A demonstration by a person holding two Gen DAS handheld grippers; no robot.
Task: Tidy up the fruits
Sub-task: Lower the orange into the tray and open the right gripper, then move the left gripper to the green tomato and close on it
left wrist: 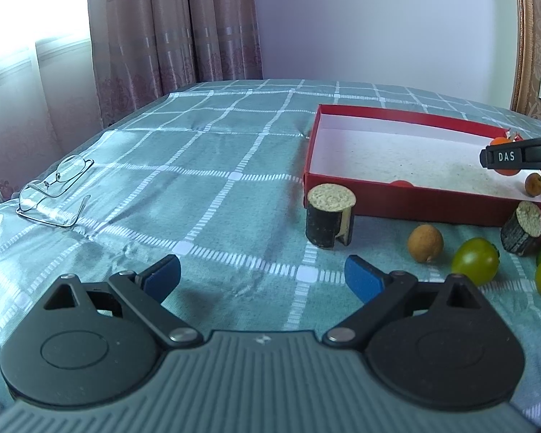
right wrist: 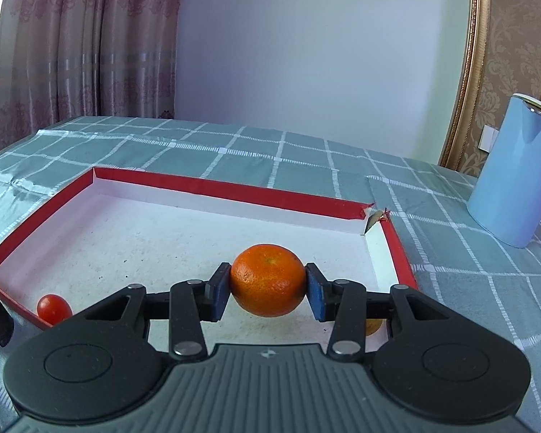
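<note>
My tongs' blue pads (right wrist: 315,297) look matt and rubbery against the orange (right wrist: 268,279), whose peel is glossy and dimpled. The red box (right wrist: 234,184) looks like matt cardboard. The checked cloth (left wrist: 216,166) is slightly shiny.

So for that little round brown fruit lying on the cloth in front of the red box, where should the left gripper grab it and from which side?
Grip the brown fruit across its widest middle, coming down from above with the open left gripper. It is nearly round, so any axis probably holds, but the green tomato sits close on its right; set the fingers front and back rather than left and right.
</note>
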